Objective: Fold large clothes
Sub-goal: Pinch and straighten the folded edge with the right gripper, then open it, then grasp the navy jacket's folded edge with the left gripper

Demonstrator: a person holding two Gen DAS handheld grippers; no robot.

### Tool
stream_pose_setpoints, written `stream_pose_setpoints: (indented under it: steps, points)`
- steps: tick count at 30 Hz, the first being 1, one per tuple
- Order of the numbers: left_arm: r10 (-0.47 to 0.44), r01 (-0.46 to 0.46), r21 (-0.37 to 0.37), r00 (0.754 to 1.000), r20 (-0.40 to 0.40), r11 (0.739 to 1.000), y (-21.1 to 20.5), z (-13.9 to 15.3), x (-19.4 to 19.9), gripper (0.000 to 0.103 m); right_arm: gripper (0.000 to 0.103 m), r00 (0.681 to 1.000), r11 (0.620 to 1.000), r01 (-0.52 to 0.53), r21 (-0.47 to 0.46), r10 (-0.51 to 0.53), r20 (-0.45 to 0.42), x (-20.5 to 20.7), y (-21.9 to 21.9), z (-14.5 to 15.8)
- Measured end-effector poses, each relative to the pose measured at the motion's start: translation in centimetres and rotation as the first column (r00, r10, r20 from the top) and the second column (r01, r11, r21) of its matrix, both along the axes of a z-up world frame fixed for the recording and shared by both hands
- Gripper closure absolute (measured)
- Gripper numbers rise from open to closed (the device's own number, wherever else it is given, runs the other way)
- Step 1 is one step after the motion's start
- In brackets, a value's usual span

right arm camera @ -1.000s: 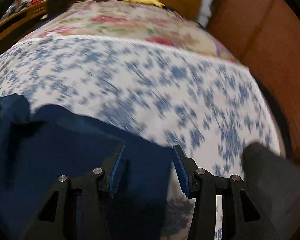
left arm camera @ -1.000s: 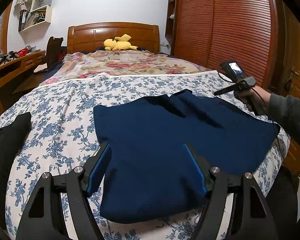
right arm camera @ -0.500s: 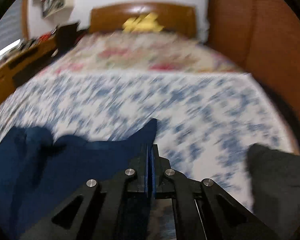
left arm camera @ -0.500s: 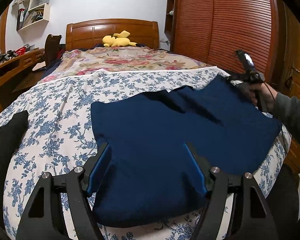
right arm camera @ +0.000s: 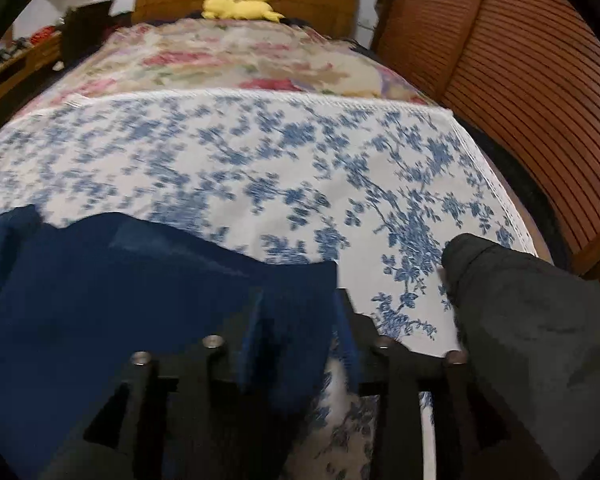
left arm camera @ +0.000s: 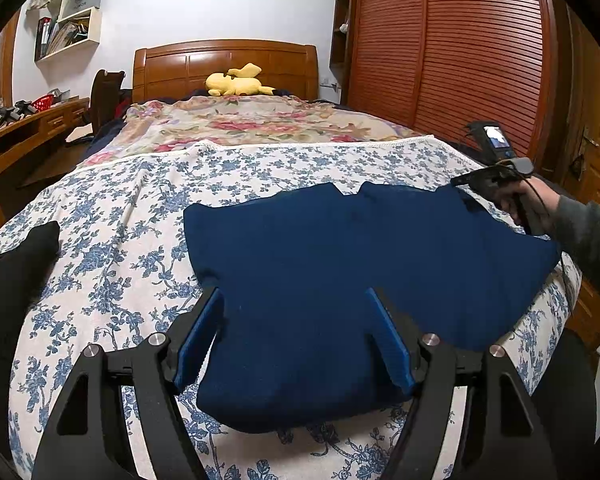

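A bedroom with white walls holds a bed (left arm camera: 100,216) spread with a blue-flowered white sheet; beyond that lies a pink-flowered blanket (left arm camera: 244,120), then a wooden headboard (left arm camera: 224,64) with a yellow plush toy (left arm camera: 236,82) in front of it.

Far left of the left gripper (left arm camera: 296,336), a wooden desk (left arm camera: 24,128) runs along the wall under white wall shelves (left arm camera: 70,28), with a dark chair (left arm camera: 106,92) beside it. A black garment (left arm camera: 16,264) lies on the sheet just left of this gripper.

The left gripper hovers over the near edge of the navy garment (left arm camera: 340,264), its blue-padded fingers (left arm camera: 198,336) spread wide and clear of the cloth, grasping nothing. The navy garment lies flat on the sheet straight ahead of it and stretches off to its right.

At the garment's far right corner, the person's right hand (left arm camera: 524,200), in a grey sleeve (left arm camera: 592,236), holds the right gripper (right arm camera: 300,316). In the right wrist view its jaws are opening, with a corner of the navy garment lying between them and the pads no longer pinching it. A dark grey garment (right arm camera: 532,320) lies just right of this gripper. Louvred wooden wardrobe doors (left arm camera: 460,48) fill the wall further right.
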State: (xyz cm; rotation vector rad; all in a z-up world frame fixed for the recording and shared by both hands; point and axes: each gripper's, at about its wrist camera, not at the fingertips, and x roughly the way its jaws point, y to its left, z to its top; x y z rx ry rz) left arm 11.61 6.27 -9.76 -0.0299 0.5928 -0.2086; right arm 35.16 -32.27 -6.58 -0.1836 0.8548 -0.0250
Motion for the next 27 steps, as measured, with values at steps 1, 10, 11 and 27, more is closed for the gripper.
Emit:
stream_pose_setpoints:
  steps: [1,10,11,27]
  points:
    - [0.001,-0.001,0.0,1.0,0.001,1.0,0.0,0.1,-0.1,0.029,0.058,1.0,1.0,-0.014,0.005,0.014,0.009,-1.1,-0.1,0.6]
    - [-0.004,0.004,0.008,1.0,0.008,1.0,-1.0,0.3,-0.4,0.029,0.058,0.972,0.972,-0.234,0.038,0.232,0.046,-13.4,1.0,2.5]
    - [-0.005,0.005,0.009,1.0,0.008,1.0,-1.2,0.3,-0.4,0.029,0.058,0.971,0.97,-0.237,0.051,0.235,0.048,-14.3,0.7,2.6]
    - [0.021,-0.022,0.059,1.0,0.02,0.998,-4.1,0.7,-2.6,0.029,0.058,0.94,0.929,-0.34,0.144,0.339,0.037,-23.7,0.4,1.2]
